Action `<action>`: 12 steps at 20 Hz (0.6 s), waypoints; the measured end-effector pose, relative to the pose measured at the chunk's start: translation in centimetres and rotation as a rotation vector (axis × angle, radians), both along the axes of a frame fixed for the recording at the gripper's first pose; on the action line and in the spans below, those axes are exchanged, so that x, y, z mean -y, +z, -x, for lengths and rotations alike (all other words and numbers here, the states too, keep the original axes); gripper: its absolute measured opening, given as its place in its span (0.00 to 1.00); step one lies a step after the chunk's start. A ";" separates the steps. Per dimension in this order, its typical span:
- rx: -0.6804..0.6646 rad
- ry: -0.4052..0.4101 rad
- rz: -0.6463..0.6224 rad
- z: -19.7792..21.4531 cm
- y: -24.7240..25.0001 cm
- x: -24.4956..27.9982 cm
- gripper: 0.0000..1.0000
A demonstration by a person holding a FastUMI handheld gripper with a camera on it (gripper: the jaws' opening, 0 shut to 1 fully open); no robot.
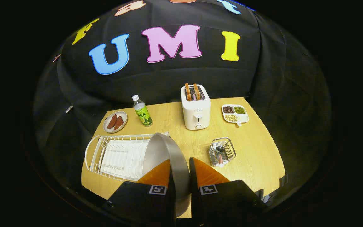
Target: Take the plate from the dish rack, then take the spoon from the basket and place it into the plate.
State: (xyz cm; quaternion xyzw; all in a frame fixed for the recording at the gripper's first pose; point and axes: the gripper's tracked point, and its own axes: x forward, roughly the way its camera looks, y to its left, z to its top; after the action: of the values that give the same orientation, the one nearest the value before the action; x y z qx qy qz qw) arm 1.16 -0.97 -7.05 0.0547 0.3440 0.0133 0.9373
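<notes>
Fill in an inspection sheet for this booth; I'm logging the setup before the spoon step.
Surface: wooden table, light, bare at the near right.
Job's things: grey plate held on edge between the fingers, beside the white dish rack; spoon standing in the wire basket.
Clutter: toaster with two slices; green-labelled bottle; small plate of brown pieces; divided tray of beans.
Tool: shut on the plate.
Cables: nothing seen.
Surroundings: black cloth wall.
</notes>
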 end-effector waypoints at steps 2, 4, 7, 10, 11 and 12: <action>-0.015 0.010 -0.039 2.2 -0.3 1.2 0.23; -0.028 0.003 -0.096 4.2 -1.0 2.5 0.23; -0.059 -0.005 -0.192 6.2 -3.6 4.7 0.23; -0.122 -0.005 -0.250 7.9 -6.5 7.4 0.23; -0.142 0.004 -0.266 8.2 -7.7 8.1 0.23; -0.160 0.012 -0.279 8.4 -8.7 8.8 0.23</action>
State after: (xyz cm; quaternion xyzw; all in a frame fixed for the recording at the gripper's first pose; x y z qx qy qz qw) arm -7.20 -9.78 -15.72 0.1832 0.4129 0.0622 0.8900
